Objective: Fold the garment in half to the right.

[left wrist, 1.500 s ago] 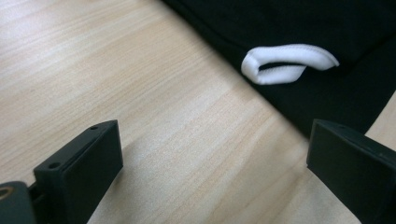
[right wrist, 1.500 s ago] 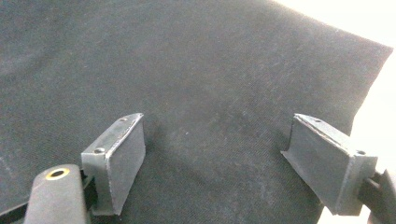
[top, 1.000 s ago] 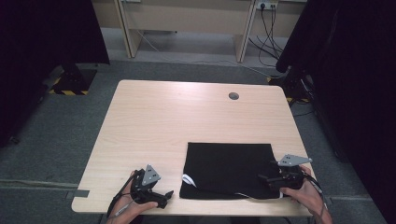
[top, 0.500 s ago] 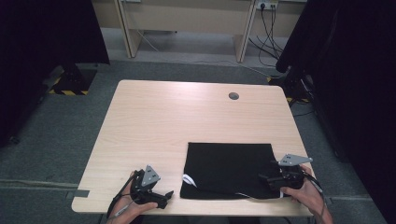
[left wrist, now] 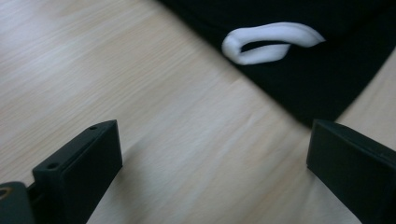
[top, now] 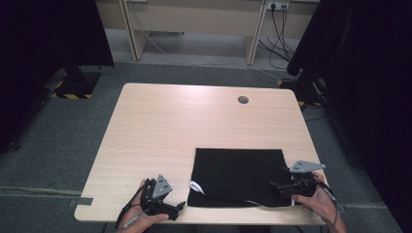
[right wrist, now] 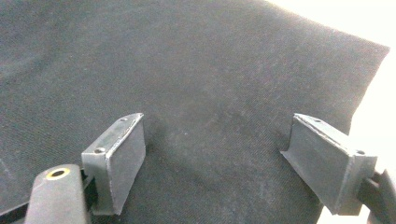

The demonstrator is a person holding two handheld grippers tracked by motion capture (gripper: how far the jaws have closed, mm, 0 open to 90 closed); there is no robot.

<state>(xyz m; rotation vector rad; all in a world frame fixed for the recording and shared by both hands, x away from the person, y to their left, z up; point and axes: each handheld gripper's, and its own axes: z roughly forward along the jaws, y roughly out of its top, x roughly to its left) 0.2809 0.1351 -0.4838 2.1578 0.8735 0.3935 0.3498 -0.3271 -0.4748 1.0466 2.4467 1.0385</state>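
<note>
a black cloth (top: 238, 175) with a white loop (left wrist: 271, 43) lies at the table's (top: 194, 121) near edge; the right gripper (right wrist: 219, 158) hovers over it, jaws spread, while the left gripper (left wrist: 210, 172) gapes just beside its corner.

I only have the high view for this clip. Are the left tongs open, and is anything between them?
Observer: The left tongs are open; between them is bare table, no fabric.
Operator: And that white bit near the cloth's left edge?
Observer: It's a white loop lying on the black cloth, ahead of the tongs and apart from them.
Operator: The right tongs?
Observer: The right tongs are open over the cloth, near its corner, gripping nothing.
</note>
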